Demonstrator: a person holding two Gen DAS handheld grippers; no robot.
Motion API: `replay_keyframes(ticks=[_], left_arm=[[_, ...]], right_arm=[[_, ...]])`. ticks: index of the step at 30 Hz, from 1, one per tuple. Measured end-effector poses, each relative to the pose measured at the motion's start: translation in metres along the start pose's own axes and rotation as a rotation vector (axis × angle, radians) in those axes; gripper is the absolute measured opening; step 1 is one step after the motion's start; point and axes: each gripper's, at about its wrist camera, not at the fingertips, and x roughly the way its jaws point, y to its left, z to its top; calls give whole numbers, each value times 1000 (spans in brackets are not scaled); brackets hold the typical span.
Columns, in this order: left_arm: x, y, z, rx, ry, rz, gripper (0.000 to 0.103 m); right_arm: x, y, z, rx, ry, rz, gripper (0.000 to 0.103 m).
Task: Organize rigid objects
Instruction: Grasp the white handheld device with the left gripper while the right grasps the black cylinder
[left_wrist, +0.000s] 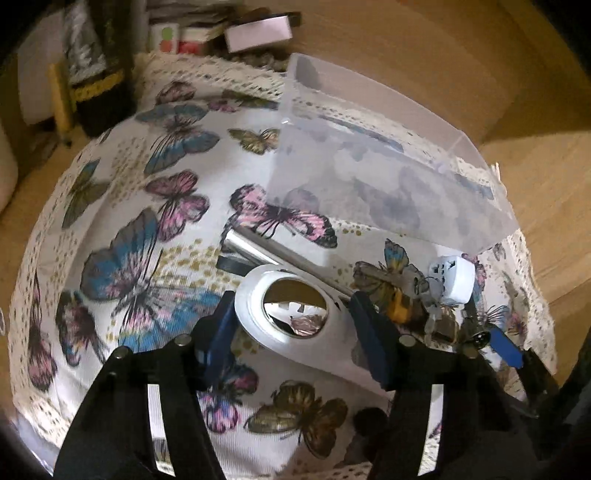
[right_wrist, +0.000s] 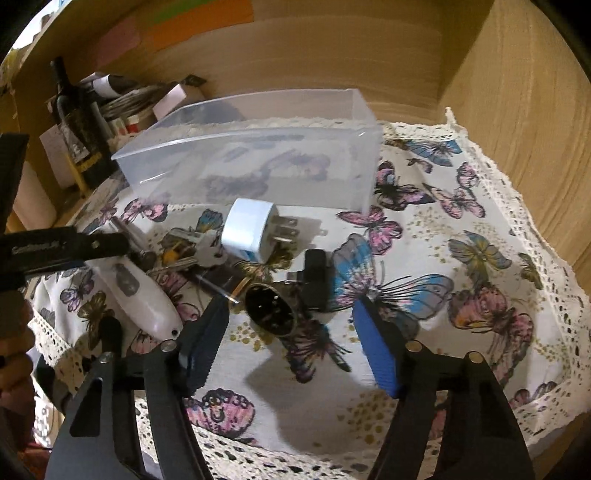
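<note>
White device (left_wrist: 291, 314) sits gripped between left tongs (left_wrist: 295, 325); right tongs (right_wrist: 291, 325) spread wide.

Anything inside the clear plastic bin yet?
No objects show inside the clear plastic bin; only the butterfly cloth shows through its walls. The far corner is hazy, so small items cannot be ruled out.
</note>
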Motion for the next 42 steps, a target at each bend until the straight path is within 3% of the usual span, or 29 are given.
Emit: replay_keyframes(ticks=[5, 10, 16, 20, 23, 28, 30, 35, 42], left_arm=[[5, -2, 8, 107, 9, 5, 61], [8, 13, 23, 216, 60, -21, 61], [7, 42, 39, 293, 71, 23, 60], [4, 47, 38, 258, 79, 63, 62], [1, 48, 30, 200, 94, 40, 78], [3, 38, 14, 191, 74, 123, 78], [5, 31, 9, 208, 45, 167, 75], [2, 20, 4, 257, -26, 196, 39], [-13, 29, 3, 250, -47, 178, 38]], right_arm=[[4, -1, 0, 11, 20, 10, 48], [4, -6, 3, 25, 20, 18, 42], [5, -6, 3, 26, 22, 14, 34], [5, -5, 4, 24, 25, 16, 34], [4, -5, 4, 16, 32, 22, 34], [5, -6, 5, 24, 39, 28, 35], [6, -6, 5, 29, 36, 29, 35], [5, -9, 6, 44, 26, 35, 30], [-9, -6, 6, 38, -31, 24, 30]])
